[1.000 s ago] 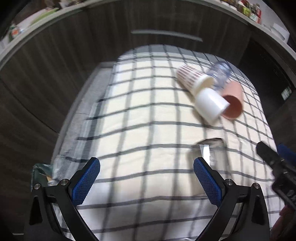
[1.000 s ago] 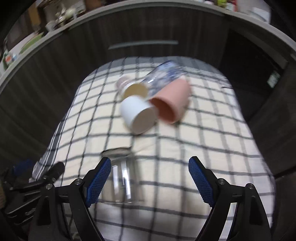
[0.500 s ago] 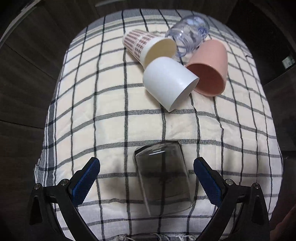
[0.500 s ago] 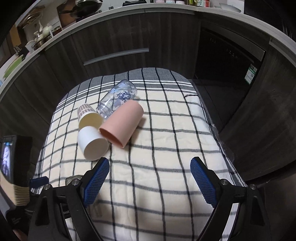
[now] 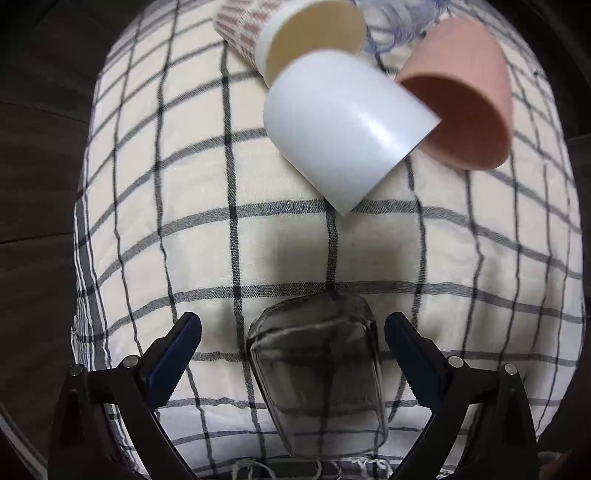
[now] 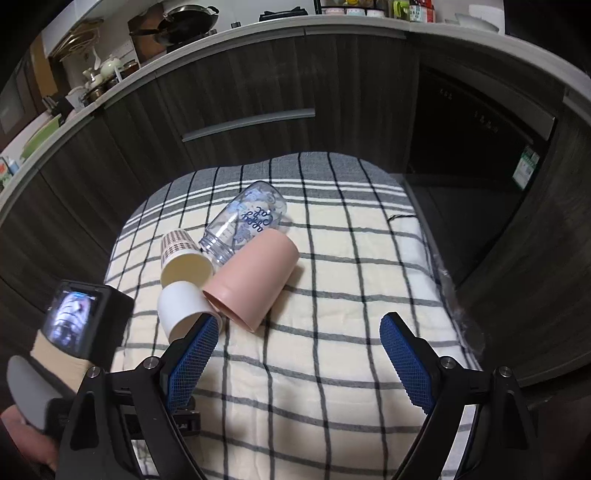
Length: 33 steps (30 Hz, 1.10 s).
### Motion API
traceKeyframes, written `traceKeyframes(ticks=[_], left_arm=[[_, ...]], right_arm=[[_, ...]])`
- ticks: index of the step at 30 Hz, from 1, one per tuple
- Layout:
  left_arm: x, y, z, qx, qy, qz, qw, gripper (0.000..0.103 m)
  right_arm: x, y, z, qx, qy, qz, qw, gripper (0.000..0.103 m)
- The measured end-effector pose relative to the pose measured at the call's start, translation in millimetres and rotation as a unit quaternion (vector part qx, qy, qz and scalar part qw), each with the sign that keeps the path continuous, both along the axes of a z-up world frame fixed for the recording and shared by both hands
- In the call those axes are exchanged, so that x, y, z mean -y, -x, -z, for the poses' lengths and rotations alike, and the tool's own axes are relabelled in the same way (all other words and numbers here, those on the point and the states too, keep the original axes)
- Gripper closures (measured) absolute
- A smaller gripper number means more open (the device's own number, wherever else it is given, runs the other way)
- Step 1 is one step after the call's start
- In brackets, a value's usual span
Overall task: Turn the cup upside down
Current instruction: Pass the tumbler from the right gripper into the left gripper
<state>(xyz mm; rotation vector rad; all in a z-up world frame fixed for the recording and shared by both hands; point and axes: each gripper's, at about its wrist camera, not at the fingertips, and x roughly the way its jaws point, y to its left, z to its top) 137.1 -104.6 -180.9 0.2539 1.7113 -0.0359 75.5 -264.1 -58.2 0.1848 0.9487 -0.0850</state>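
The left claw (image 5: pixel 293 356) stands wide, holding nothing, with the clear glass cup (image 5: pixel 317 376) lying on its side between its two blue pads (image 5: pixel 173 360), touching neither. The cup rests on the checked cloth (image 5: pixel 184 221) over the desk, its thick base pointing away from the claw.

It looks stiff, smooth and breakable, likely heavy at the base and slippery on the ribbed pads, so a firm squeeze across the mid-wall, just behind the base, seems safest.

Ahead of the claw lie a patterned paper cup (image 5: pixel 295 33), a white cup (image 5: pixel 343 129) and a pink cup (image 5: pixel 461 96), bunched and touching.

The right claw (image 6: pixel 299 363) is also wide and bare, held over the cloth with those cups ahead to its left.
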Motion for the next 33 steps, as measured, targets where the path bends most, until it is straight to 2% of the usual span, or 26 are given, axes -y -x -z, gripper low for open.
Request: traceKeyframes(ticks=[3,7,13,16,19,23,26,29,33], left_arm=[[4,-5,13,-0.029,0.000,-0.002,0.9996,0.011],[4,-8,22,-0.048,0.019,-0.016,0.9985,0.034],[-4,-1,18,-0.037,0.034,-0.024,0.9985,0.034],[-12,6,7,-0.017,0.043,-0.022,0.9987,0.034],[-20,14,-18,0.020,0.054,-0.015,0.9982,0.034],[-29,32,-48,0.100,0.077,-0.001,0.9921,0.035],[-35,50,-73,0.176,0.089,0.018,0.9802,0.035],[-41,67,-88,0.231,0.096,0.029,0.9678,0.035],[-44,80,-90,0.288,0.100,0.028,0.9519,0.035]], right_arm=[[2,-2,2,0.001,-0.009,-0.002,1.000,0.014],[3,-4,6,-0.001,-0.018,0.001,1.000,0.014],[3,-3,9,-0.005,-0.028,0.001,1.000,0.014],[2,-1,8,-0.004,-0.027,0.002,1.000,0.014],[1,3,5,0.000,-0.028,0.003,1.000,0.014],[-2,12,2,0.008,-0.029,0.005,1.000,0.014],[-6,21,-1,0.015,-0.026,0.002,1.000,0.014],[-11,28,-2,0.016,-0.021,-0.001,1.000,0.014],[-18,37,-1,0.019,-0.015,-0.004,1.000,0.014]])
